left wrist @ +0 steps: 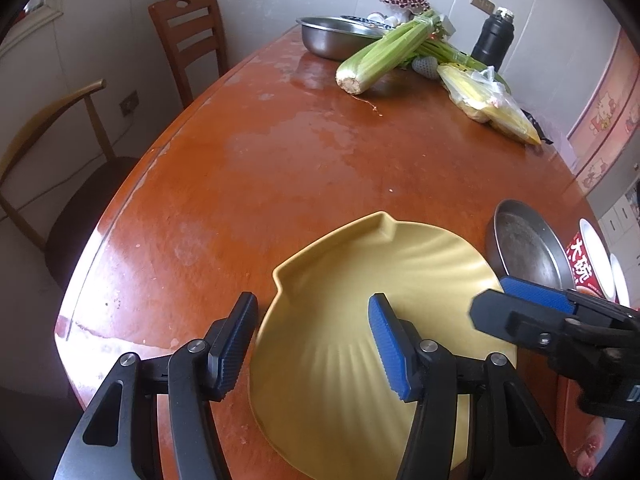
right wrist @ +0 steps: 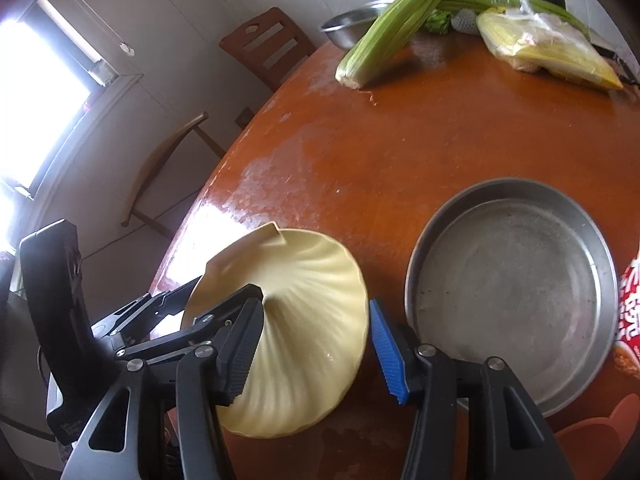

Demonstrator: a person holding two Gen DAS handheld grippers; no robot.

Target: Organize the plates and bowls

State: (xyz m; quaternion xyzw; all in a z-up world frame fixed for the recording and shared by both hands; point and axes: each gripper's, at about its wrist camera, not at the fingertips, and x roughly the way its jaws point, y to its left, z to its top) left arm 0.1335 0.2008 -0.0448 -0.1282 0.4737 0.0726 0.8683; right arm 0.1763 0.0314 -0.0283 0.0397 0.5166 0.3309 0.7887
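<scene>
Left gripper [left wrist: 312, 304]: jaws about half open, set astride the near-left rim of the yellow plate [left wrist: 340, 264]. One finger is outside the rim, just beside it; the blue-padded finger is over the ribbed inside. Cannot tell whether the pads press on the plate.

Right gripper [right wrist: 314, 306]: jaws set fairly narrow and closed on the plate's right rim. The black finger lies on the ribbed face and the blue pad meets the outer edge. The left wrist view shows the same grip from the side, at the plate's right edge.

The plate is shell-shaped with a notched far edge. It sits tilted over the near end of the worktop [left wrist: 280, 152], between the two grippers. The right wrist view shows a faint shadow under its low edge.

Just right of the plate is a round metal pan [right wrist: 516, 284], flat on the worktop. It looks like two pans nested. Beyond the pan, at the edge of the view, is a red printed bowl [left wrist: 580, 264] with a white rim.

At the far end of the worktop:
- a steel bowl [left wrist: 332, 36]
- a celery bunch [left wrist: 384, 52] with its root end toward the camera
- corn in a clear bag [left wrist: 488, 100]
- a black flask [left wrist: 494, 36]

Past the left edge are a slatted wooden chair [left wrist: 188, 36] and a curved-back chair [left wrist: 52, 132].
</scene>
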